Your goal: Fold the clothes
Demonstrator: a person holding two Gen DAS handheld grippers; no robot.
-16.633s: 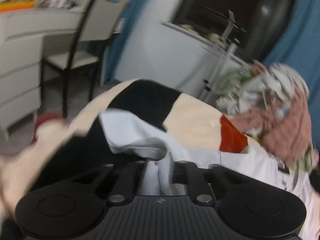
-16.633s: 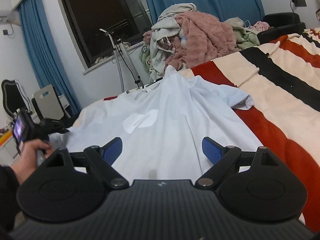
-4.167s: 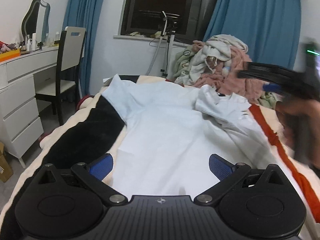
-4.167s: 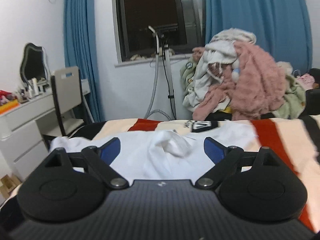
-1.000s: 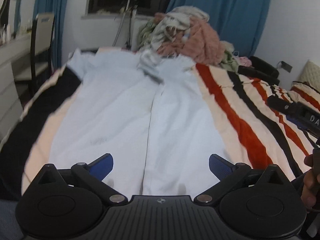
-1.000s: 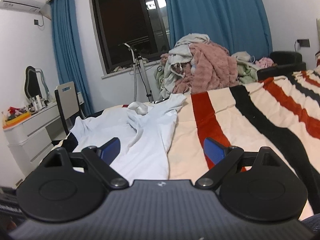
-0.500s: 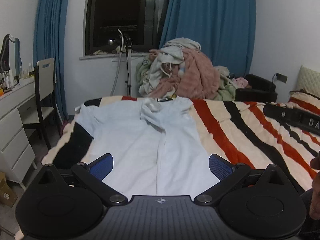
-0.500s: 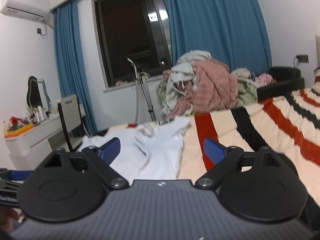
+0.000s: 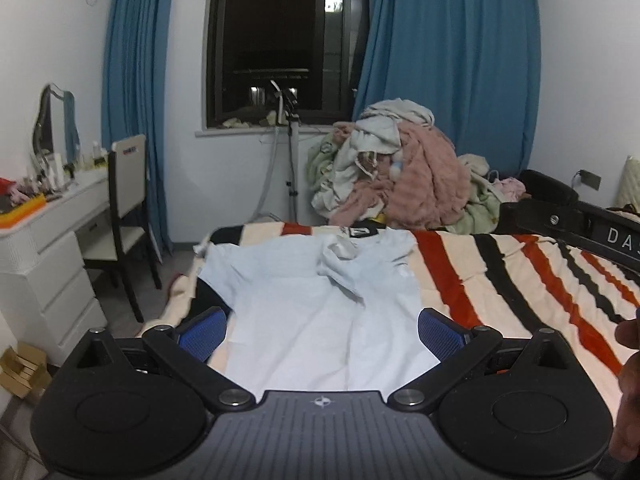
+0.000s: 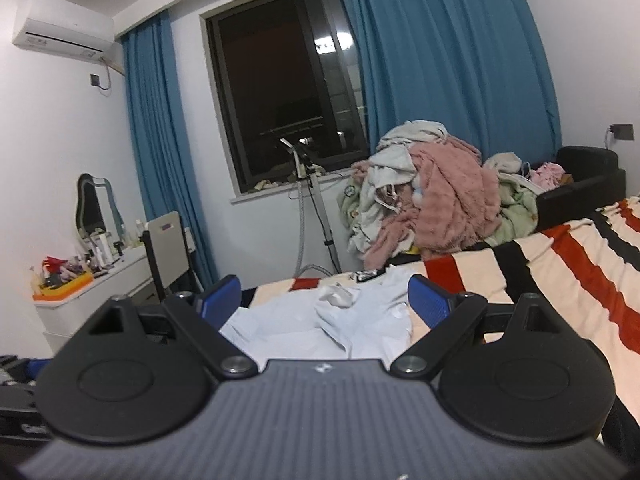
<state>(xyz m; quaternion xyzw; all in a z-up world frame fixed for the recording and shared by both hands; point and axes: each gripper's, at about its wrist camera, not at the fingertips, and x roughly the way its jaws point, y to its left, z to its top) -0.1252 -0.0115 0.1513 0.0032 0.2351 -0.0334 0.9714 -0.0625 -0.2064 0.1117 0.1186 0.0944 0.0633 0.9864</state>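
The near hem of the pale shirt [image 9: 316, 320] is hidden behind the left gripper [image 9: 322, 330] body. A hand [image 9: 628, 392] is cut off at the frame's right edge. Small items on the dresser [image 10: 92, 280] are too small to identify.

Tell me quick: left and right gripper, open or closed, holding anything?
Left gripper: open, holding nothing; the white T-shirt lies on the bed beyond it.
Right gripper: open, holding nothing.
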